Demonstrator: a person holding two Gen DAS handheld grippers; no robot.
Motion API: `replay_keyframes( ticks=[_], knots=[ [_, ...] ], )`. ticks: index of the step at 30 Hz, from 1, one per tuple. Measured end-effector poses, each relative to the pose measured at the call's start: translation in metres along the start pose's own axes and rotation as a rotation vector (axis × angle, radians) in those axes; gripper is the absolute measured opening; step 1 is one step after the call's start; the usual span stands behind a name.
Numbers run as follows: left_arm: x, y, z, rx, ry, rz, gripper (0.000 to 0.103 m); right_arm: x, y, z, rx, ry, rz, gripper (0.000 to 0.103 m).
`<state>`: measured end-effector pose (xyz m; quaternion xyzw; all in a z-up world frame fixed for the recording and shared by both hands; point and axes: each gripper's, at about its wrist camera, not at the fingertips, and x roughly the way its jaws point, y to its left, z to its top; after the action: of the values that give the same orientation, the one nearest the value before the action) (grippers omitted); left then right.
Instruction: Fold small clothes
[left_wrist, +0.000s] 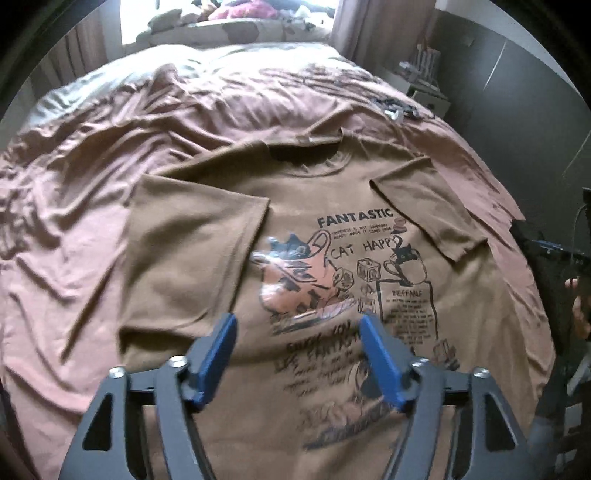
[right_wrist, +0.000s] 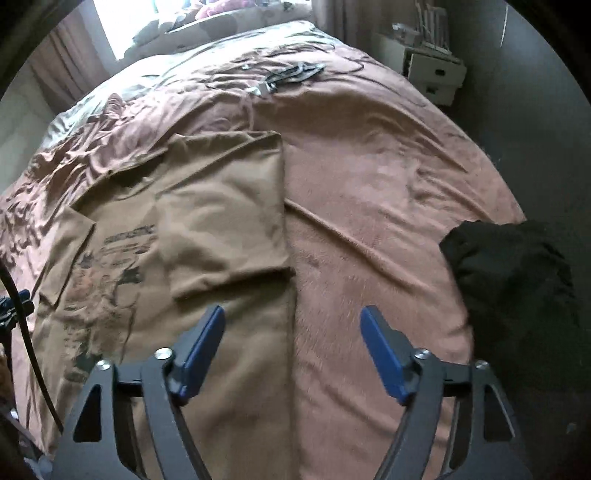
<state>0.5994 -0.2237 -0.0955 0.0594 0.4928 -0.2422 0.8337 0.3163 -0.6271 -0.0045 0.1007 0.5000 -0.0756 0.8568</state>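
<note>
Closest to left wrist cam: left gripper (left_wrist: 297, 323) with blue fingers (left_wrist: 221, 350) spread wide, nothing between them, hanging above lower print of brown t-shirt (left_wrist: 207, 258), not touching cloth. Same on right: right gripper (right_wrist: 291, 317) wide open and empty, fingers (right_wrist: 380, 350) straddling the shirt's folded side edge, one over shirt, other over bare pink bedsheet (right_wrist: 388, 192).

Shirt lying print-up on the bed, collar (left_wrist: 306, 153) at far end. Both sides turned inward, left sleeve (left_wrist: 192, 236) and right sleeve (left_wrist: 428, 210) lying on the front. Judged stage: side folds done, hem-to-collar fold likely next.

Risks from here:
- Loose sleeve flaps, nothing pinning them; dragging the hem up could slide them out of the fold.
- Sheet heavily wrinkled under the shirt; a low pinch at the edge could grab sheet along with shirt.
- Uneven grasp between the two sides would skew the fold.
- Dark garment (right_wrist: 517, 273) near right bed edge, just beside right gripper's path; could snag if swung wide.

Farther back: small dark clutter (right_wrist: 291, 74) on sheet beyond collar, well apart from shirt. Pillows and bright window at the head; detail washed out.
</note>
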Motion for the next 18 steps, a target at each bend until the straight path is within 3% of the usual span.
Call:
replay_keyframes(
  ticks=[3, 8, 14, 18],
  knots=[
    [-0.025, 0.006, -0.007, -0.027, -0.03, -0.003, 0.102, -0.032, 0.011, -0.011, -0.066, -0.035, -0.082, 0.086],
    [-0.063, 0.008, -0.023, -0.05, -0.071, 0.025, 0.103, -0.069, 0.027, -0.031, -0.137, -0.081, -0.12, 0.092],
    [-0.114, 0.011, -0.043, -0.034, -0.121, 0.055, 0.103, -0.11, 0.032, -0.051, -0.125, -0.12, -0.143, 0.094],
    [-0.147, 0.02, -0.057, -0.035, -0.158, 0.063, 0.103, -0.134, 0.03, -0.062, -0.098, -0.131, -0.087, 0.094]
  ],
)
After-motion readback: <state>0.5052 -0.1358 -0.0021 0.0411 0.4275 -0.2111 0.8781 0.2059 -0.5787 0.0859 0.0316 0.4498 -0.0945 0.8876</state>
